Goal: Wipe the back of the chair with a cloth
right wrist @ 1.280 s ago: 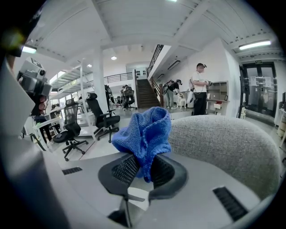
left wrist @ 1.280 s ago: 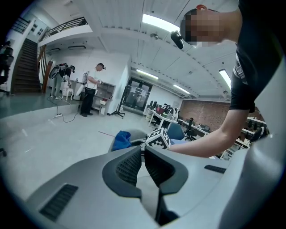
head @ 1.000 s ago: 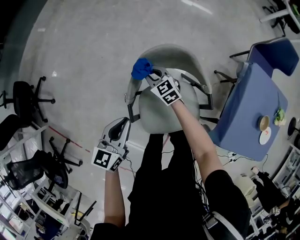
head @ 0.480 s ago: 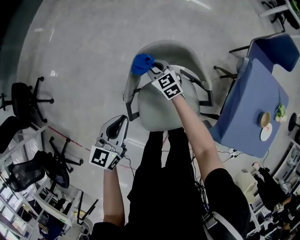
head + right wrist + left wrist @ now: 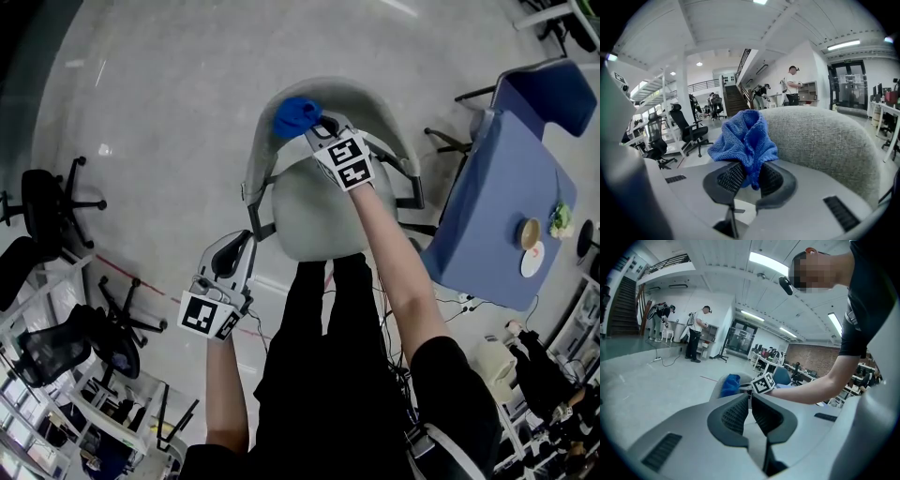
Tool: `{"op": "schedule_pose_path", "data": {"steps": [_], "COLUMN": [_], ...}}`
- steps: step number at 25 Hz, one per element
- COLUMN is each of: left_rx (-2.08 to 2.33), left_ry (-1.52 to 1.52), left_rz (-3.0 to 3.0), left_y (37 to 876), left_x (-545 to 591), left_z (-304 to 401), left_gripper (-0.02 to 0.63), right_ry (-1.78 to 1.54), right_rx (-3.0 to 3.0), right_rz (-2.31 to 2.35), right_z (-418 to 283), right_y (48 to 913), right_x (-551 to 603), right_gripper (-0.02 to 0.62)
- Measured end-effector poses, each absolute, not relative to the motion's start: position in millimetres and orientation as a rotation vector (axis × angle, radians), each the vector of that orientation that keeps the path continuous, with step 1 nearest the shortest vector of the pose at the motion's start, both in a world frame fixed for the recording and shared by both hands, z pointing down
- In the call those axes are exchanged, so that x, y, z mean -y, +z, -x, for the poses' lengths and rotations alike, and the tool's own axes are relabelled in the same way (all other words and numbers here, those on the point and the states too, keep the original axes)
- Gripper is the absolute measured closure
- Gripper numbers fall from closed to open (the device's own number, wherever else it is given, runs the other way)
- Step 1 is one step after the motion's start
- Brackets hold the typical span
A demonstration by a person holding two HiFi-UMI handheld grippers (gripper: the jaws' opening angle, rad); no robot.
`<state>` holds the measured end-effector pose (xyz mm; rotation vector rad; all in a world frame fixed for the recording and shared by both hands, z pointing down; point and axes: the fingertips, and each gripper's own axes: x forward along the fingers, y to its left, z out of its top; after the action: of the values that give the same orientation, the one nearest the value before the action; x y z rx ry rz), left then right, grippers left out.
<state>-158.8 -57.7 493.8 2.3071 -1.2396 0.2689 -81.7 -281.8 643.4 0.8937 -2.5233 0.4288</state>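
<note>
I had the right gripper (image 5: 749,176) clamped on the blue microfibre cloth (image 5: 745,136). Its pads pinched a bunched fold low in the cloth, and the rest puffed up loose above the jaws. The cloth sat at the top rim of the grey chair's fabric backrest (image 5: 820,136), toward that backrest's left end as I faced the chair from the front of its seat (image 5: 314,220). I couldn't tell whether it was pressed onto the rim or just touching it.

My left gripper (image 5: 750,411) had its jaws together with nothing between them. It hung low off the chair's front left corner, apart from the chair.

I judged the cloth to be light, soft and limp, so it would fold and trail rather than push flat. The backrest's weave looked coarse and I expected it to drag on the pile and tug at my hold. A deep bite through the thick bunched middle seemed the right hold, not a thin edge. The backrest looked firm and curved, so the cloth should follow it. I couldn't see the chair's base. If the chair could turn, its left armrest (image 5: 258,202) looked like the place to steady it.
</note>
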Motion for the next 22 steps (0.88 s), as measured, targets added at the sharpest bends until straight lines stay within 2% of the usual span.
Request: {"op": "schedule_pose_path", "data": {"steps": [22], "left_rx": [1.192], "left_ry": [0.267], "left_rz": [-2.328], "left_y": [497.7], "left_x": [55.1], "left_z": [141.0], "left_gripper": [0.565], "right_ry": [0.453], "right_rx": [2.423], "right_rz": [-1.168], "right_z": [-6.2], "right_y": [651.4], "right_x": [299.6], "right_gripper": [0.518]}}
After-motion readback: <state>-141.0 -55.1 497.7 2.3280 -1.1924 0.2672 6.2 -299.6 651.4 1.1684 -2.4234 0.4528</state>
